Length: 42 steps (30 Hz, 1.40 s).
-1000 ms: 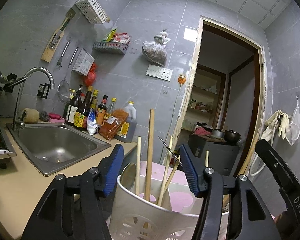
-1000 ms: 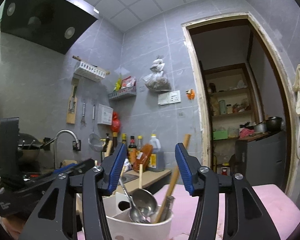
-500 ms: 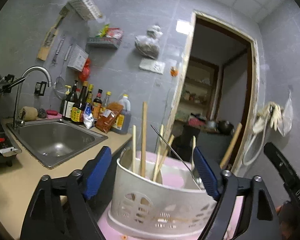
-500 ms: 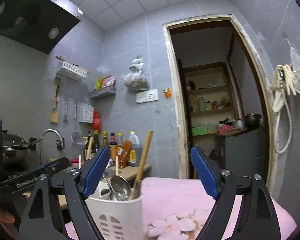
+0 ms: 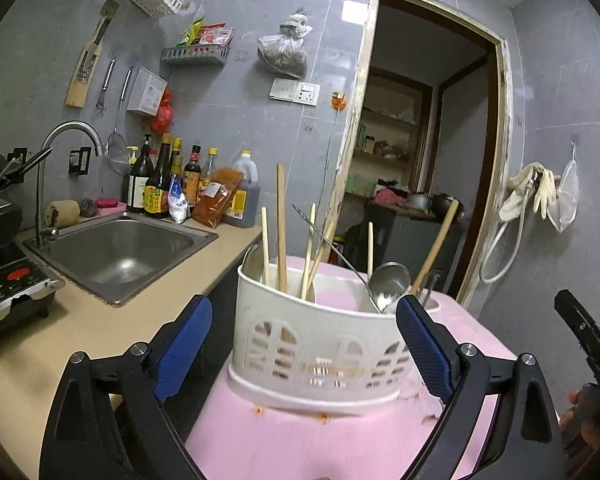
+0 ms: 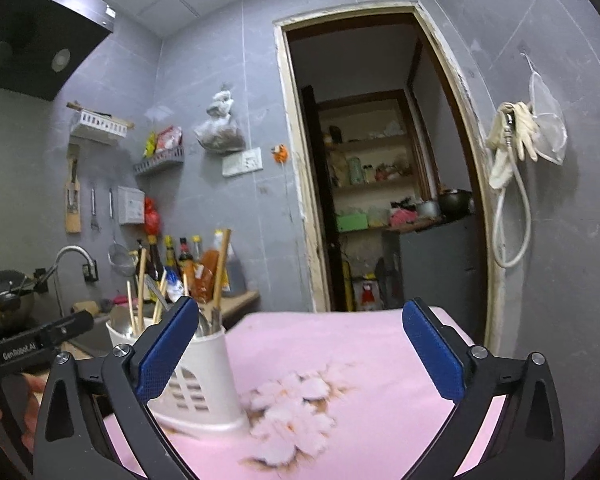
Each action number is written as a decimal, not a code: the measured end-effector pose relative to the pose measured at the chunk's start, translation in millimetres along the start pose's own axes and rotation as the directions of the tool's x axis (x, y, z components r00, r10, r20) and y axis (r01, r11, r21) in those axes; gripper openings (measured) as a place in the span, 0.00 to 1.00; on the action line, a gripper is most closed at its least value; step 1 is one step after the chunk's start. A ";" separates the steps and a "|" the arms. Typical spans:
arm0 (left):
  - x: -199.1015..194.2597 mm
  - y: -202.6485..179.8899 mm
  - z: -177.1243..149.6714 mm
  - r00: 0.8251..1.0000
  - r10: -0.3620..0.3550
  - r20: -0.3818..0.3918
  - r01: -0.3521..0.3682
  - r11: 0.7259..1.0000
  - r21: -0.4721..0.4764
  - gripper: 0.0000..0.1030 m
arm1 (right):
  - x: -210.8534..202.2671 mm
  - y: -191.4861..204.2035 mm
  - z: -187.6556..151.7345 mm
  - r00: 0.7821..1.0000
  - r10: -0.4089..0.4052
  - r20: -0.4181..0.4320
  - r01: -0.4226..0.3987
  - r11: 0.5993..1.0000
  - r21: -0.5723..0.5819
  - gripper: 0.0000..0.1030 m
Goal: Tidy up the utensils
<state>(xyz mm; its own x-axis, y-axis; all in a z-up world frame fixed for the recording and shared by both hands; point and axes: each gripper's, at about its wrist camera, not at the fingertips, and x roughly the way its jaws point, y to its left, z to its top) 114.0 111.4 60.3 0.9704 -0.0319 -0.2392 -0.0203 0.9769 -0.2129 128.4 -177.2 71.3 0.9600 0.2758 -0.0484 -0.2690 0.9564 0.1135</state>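
A white slotted utensil holder (image 5: 320, 344) stands on a pink flowered cover (image 5: 300, 440). It holds wooden chopsticks (image 5: 281, 232), a metal ladle (image 5: 388, 284) and a wooden handle (image 5: 436, 248). My left gripper (image 5: 304, 346) faces it with its jaws opening wide; the holder sits just beyond the blue pads, untouched. In the right wrist view the holder (image 6: 196, 372) is at the left, partly behind the left finger. My right gripper (image 6: 300, 350) has its jaws opening over the bare pink cover (image 6: 340, 360), and nothing is between them.
A steel sink (image 5: 120, 248) with a faucet is set in the beige counter at the left, with sauce bottles (image 5: 168, 184) behind it and a cooktop (image 5: 8, 284) at the far left. An open doorway (image 5: 420, 160) lies behind. Gloves and a hose (image 5: 536, 188) hang on the right wall.
Both grippers' jaws spread from close around the holder to wide apart and drew back from it. The right wrist view swung right, so the holder slid to its left side.
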 end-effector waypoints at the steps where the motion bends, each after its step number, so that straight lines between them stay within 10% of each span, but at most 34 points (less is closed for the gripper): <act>1: -3.3 -1.8 -2.2 1.000 0.008 -0.002 -0.008 1.000 0.009 0.88 | -3.0 -1.4 0.3 1.000 -0.003 -0.006 0.003 1.000 -0.003 1.00; 42: -60.8 -17.7 -49.0 0.999 0.047 -0.021 -0.044 0.992 0.119 0.88 | -84.2 9.6 -19.1 0.991 -0.094 -0.095 0.084 0.991 -0.108 1.00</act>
<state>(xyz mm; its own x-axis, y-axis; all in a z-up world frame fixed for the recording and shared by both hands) 43.6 85.7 32.2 0.9631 0.0093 -0.2691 -0.0342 0.9955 -0.0881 43.5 -189.3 57.5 0.9693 0.1924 -0.1529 -0.1944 0.9809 0.0016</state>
